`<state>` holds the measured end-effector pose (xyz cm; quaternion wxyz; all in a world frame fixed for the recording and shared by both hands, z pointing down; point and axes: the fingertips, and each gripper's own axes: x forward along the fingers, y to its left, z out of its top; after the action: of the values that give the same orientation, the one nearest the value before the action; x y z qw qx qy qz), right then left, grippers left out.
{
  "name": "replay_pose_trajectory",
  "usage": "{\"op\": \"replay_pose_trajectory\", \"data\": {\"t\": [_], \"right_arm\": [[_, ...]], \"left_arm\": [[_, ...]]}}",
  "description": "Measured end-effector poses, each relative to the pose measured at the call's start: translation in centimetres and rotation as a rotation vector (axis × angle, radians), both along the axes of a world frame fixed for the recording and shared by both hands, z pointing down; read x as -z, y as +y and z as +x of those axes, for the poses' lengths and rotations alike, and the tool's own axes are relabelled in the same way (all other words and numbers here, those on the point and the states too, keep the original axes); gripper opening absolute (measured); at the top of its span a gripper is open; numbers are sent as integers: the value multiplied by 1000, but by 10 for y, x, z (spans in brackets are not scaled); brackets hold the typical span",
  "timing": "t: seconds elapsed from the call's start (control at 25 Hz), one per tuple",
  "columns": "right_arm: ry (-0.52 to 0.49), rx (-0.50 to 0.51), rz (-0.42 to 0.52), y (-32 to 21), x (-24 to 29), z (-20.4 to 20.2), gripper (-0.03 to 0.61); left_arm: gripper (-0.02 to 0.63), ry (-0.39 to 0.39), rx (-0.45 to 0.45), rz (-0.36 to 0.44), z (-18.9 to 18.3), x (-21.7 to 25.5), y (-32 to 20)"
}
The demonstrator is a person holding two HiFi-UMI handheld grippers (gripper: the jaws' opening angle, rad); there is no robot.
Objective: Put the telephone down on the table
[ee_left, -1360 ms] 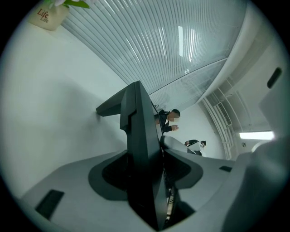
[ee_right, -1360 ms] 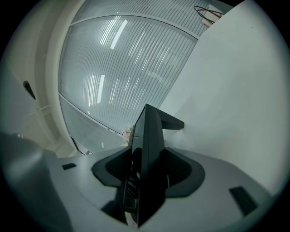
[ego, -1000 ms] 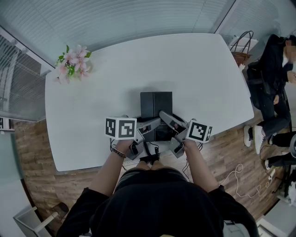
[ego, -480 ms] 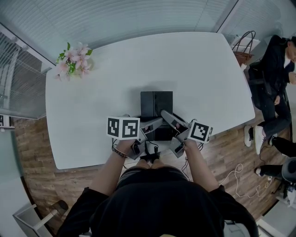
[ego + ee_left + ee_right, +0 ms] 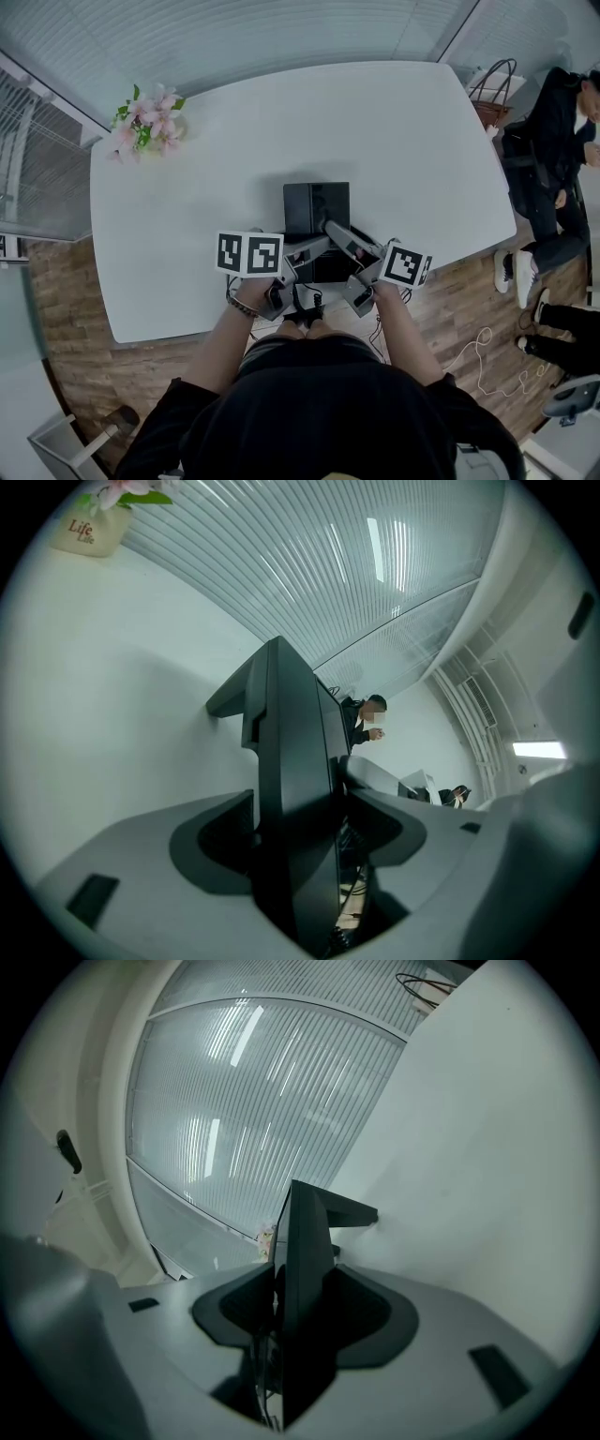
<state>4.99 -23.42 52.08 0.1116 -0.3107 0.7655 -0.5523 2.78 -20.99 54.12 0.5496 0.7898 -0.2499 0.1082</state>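
Telephone (image 5: 317, 204) sits at the middle of the table's (image 5: 281, 122) near edge, and we judge it already set down. Our left gripper (image 5: 298, 829) has just been opening its jaws, now wide, with the telephone's side loose between them. Our right gripper (image 5: 292, 1321) clamps the other side, probably steadying it for release.

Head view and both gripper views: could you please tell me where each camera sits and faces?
Head view: on the head, steeply down at table, telephone; person's arms, torso show.
Left gripper view: on left tongs, just been opening with telephone between, facing across table.
Right gripper view: on right tongs, clamping telephone, facing blinds.
Shared: telephone, in all three.
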Motion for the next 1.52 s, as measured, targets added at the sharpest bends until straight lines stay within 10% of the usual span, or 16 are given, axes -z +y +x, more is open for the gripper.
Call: {"op": "replay_pose_trajectory", "data": {"t": [1.52], "right_arm": [[228, 107, 112, 1, -10, 9, 216]], "left_arm": [[337, -165, -81, 21, 3, -17, 10]]}}
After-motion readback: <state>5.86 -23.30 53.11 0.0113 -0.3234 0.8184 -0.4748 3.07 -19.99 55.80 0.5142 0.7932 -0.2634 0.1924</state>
